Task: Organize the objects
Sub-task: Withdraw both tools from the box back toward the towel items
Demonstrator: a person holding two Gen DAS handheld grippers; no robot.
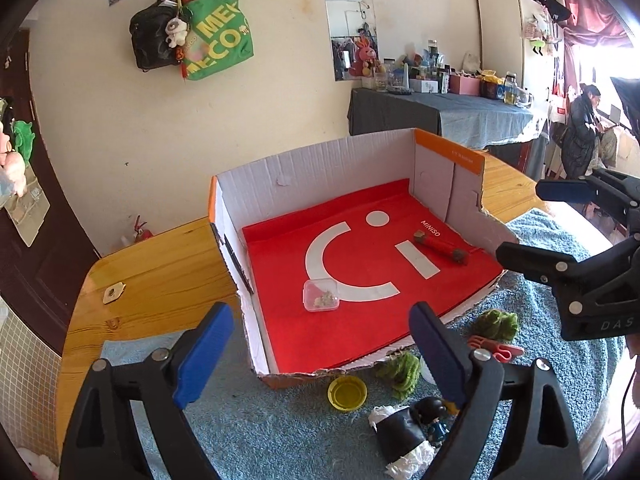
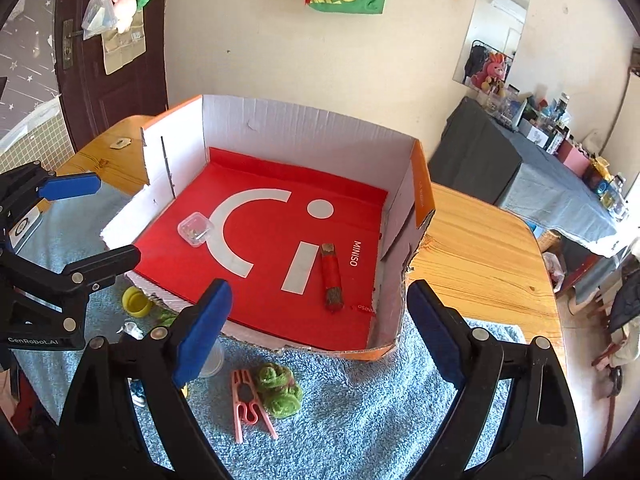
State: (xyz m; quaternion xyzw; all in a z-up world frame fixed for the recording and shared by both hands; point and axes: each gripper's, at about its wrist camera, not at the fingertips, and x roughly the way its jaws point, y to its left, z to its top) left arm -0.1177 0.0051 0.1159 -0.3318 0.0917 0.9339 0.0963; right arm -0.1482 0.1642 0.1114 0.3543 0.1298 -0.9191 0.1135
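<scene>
With the small clear plastic case (image 1: 321, 295) & red paper-wrapped roll (image 2: 331, 277) already in the torn white cardboard box (image 2: 280, 128), it looks btwn picks: left gripper (image 1: 320, 354) & right gripper (image 2: 318, 334) both wide, empty. Next likely the green knitted piece (image 2: 279, 394) or pink plastic clip (image 2: 248, 404) on the blue towel (image 2: 360, 408).

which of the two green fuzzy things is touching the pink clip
The green fuzzy thing on the right of the blue towel; it lies against the pink clip. The other one sits apart, beside the yellow cap.
</scene>
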